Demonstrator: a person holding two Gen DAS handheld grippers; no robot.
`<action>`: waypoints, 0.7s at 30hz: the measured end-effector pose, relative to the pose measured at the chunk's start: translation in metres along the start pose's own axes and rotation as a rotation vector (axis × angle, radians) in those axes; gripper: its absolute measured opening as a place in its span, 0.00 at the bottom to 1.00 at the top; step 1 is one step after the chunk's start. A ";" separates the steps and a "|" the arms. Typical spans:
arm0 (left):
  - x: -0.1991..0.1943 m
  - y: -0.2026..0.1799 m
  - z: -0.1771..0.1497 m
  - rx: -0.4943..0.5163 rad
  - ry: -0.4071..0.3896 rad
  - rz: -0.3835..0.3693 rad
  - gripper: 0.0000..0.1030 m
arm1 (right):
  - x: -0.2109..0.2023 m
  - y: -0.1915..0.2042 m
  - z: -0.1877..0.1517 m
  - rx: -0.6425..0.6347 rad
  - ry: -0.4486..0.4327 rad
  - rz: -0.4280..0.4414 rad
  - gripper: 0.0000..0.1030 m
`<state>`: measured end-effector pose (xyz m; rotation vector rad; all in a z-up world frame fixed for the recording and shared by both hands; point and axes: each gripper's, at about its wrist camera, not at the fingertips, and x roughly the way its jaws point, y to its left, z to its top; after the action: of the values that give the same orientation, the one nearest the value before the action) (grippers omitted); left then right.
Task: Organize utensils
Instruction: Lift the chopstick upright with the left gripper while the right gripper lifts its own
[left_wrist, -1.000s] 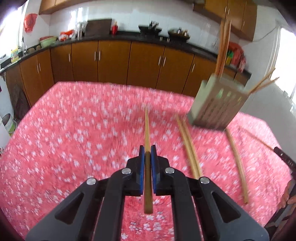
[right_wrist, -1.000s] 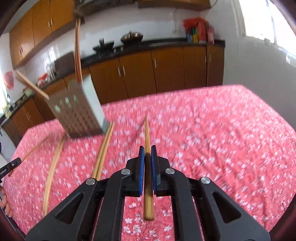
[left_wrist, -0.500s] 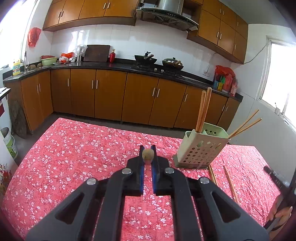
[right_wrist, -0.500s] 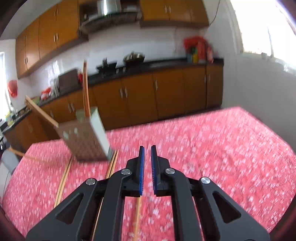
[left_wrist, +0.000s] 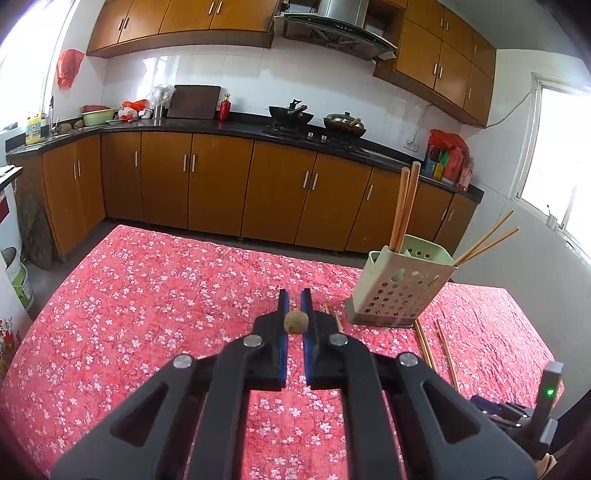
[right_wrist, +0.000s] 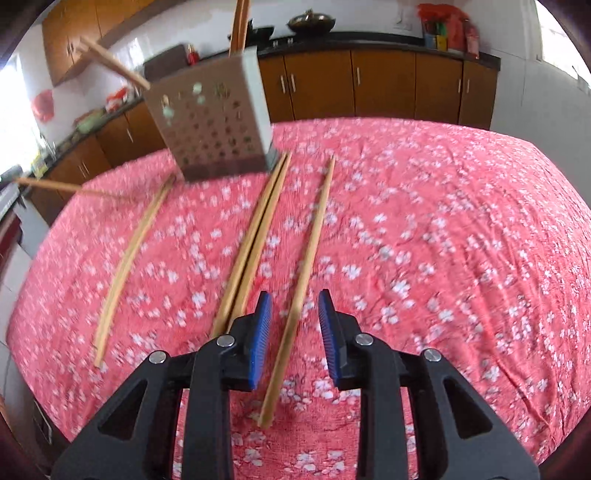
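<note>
While L gripper (left_wrist: 293, 308) clamps a chopstick (left_wrist: 296, 322), R gripper (right_wrist: 295, 314), jaws just parting, straddles the next stick (right_wrist: 301, 280) w/o contact, pre-grasp.

Item count:

- Utensil holder (left_wrist: 399, 291): one, standing on the worktop (left_wrist: 147, 295).
- Chopsticks in the holder: four. Two stand upright (left_wrist: 404, 206) and two lean out over the side (left_wrist: 487, 240).
- Chopsticks lying on the worktop: four. One single stick (right_wrist: 129, 258), one touching pair (right_wrist: 255, 236), and one stick (right_wrist: 310, 243) lying untouched between the jaws of the right claw (right_wrist: 294, 299), which have just been opening.
- Chopsticks clamped: one (left_wrist: 295, 322), seen end-on in the left claw (left_wrist: 294, 297).
- Claws: two.
</note>
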<state>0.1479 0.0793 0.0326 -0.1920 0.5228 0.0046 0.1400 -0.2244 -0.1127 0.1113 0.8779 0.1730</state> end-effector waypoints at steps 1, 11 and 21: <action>0.000 0.000 0.000 -0.003 0.001 0.000 0.07 | 0.004 -0.001 -0.001 -0.003 0.014 -0.008 0.23; -0.001 0.003 -0.002 -0.014 0.002 0.000 0.08 | 0.021 -0.046 0.025 0.043 -0.020 -0.085 0.08; 0.000 0.002 -0.001 -0.011 0.003 0.001 0.08 | 0.006 -0.049 0.005 0.077 -0.030 -0.081 0.08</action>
<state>0.1475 0.0815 0.0310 -0.2020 0.5261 0.0085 0.1522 -0.2717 -0.1224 0.1496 0.8575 0.0622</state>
